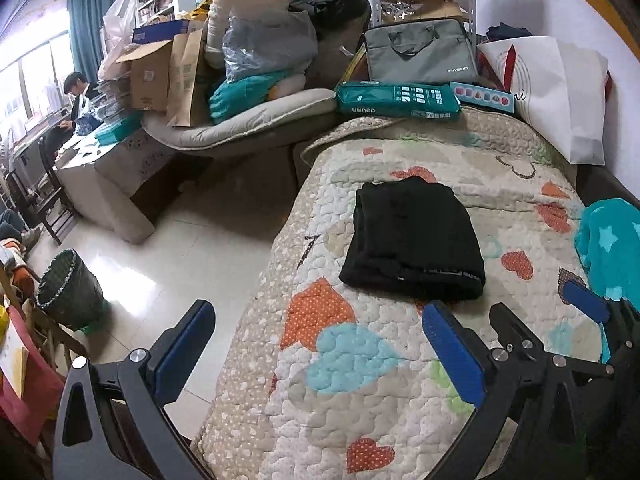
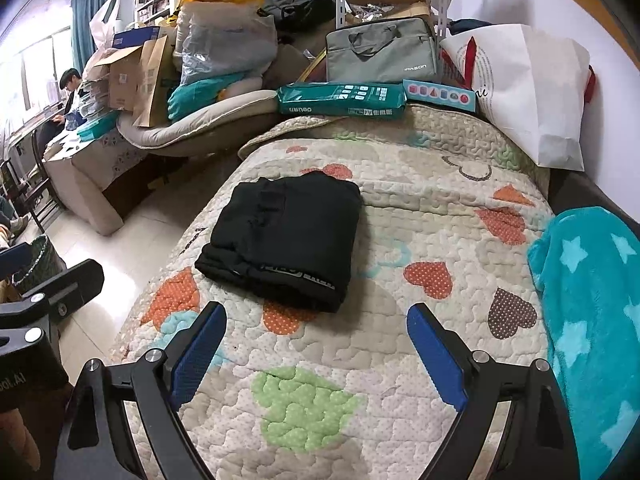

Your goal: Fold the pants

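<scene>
A pair of black pants point(image 2: 280, 240) lies folded into a thick, roughly square bundle on a bed covered by a cream quilt point(image 2: 400, 216). The quilt is puckered with stitching and patched with dotted hearts in orange, green, pale blue and brown. The pants look like soft, matte knit; a band with pale lettering runs along the bundle's near edge, and layered folds show at its left side.

In the right wrist view, the right gripper point(image 2: 316, 344) hovers above the quilt with its jaws spread wide and empty; the pants sit at about 11 o'clock, just beyond the tips and apart from them. Its fingers point(image 2: 198, 356) are black plastic arms faced with ribbed blue pads.

In the left wrist view, the left gripper point(image 1: 316, 344) is likewise wide open and holding nothing, straddling the bed's left edge, with the pants at about 1 o'clock. The other gripper's blue pad shows at 4 o'clock.

A fluffy teal blanket point(image 2: 592, 312) with pale stars lies at 3 o'clock on the bed. At 12 o'clock, along the far end, rest a flat green packet point(image 2: 340, 100), a grey fabric laptop bag point(image 2: 380, 52) and a white paper bag point(image 2: 532, 92). A woven green wastebasket point(image 1: 68, 292) stands on the glossy tiled floor point(image 1: 180, 248) at 9 o'clock. A person point(image 1: 78, 92) sits far off at 10 o'clock.
</scene>
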